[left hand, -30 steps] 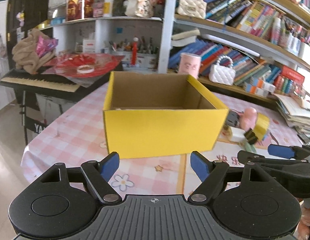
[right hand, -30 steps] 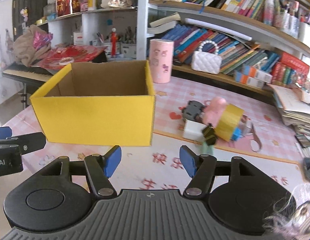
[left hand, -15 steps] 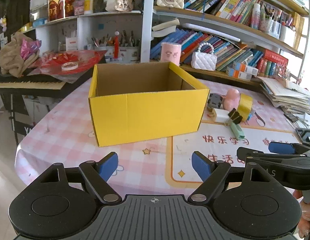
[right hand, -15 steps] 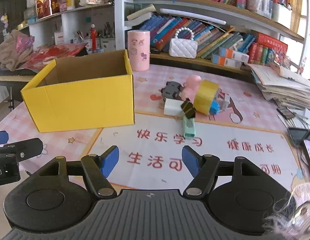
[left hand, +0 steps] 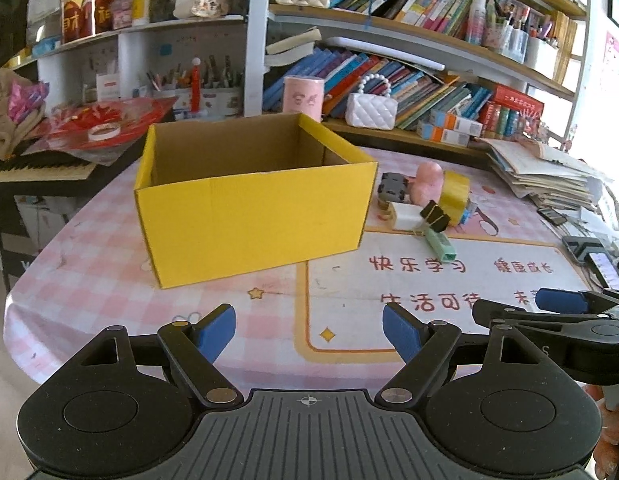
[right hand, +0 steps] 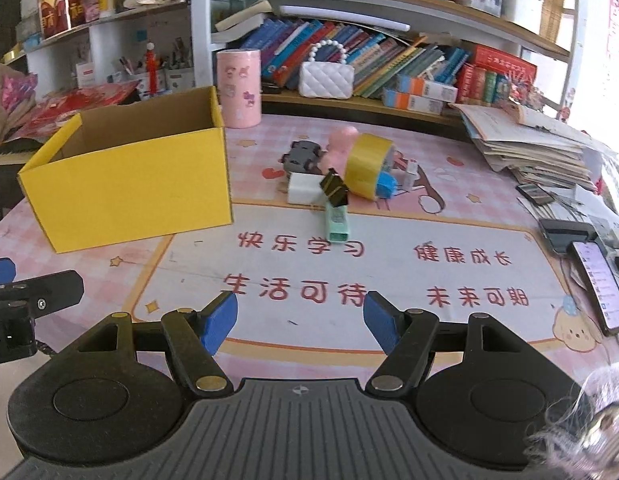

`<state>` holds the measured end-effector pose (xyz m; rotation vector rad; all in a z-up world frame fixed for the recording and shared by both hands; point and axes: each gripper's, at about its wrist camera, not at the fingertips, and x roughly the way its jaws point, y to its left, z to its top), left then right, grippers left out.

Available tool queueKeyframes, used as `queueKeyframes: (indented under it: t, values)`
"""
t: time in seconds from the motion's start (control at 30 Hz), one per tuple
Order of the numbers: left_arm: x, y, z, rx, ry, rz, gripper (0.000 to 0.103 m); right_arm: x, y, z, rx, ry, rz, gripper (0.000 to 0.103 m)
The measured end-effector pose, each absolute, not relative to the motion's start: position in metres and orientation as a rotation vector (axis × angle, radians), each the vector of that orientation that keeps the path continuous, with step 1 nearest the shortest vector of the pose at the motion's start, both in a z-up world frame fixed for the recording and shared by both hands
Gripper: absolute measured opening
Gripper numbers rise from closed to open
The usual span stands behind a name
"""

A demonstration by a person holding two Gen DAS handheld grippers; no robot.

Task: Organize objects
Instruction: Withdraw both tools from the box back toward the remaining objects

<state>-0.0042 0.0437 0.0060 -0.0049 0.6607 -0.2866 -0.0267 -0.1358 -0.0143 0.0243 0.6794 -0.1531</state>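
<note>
Grippers (left hand: 309,330) (right hand: 300,322) — wide apart, apparently empty

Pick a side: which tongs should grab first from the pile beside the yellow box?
Right, probably. The right tongs, open and empty, face the pile around the tape roll. The left tongs, also open, face the yellow box, with the pile off to their right.

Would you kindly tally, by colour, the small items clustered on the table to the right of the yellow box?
Yellow: 1, the tape roll
Pink: 1, the toy
White: 1, the block
Green: 1, the stapler-like piece
Black: 1, the binder clip
Grey: 1, the toy car
Blue: 1, a small piece
Total: 7 that I can distinguish
</note>
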Motion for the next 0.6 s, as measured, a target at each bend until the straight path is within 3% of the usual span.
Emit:
queueKeyframes:
  t: [0.6]
  values:
    - [0.022, -0.013, 0.005, 0.007, 0.672, -0.349, 0.083, -0.013, -0.193, -0.013, 0.052, 0.679, -0.237, 0.070]
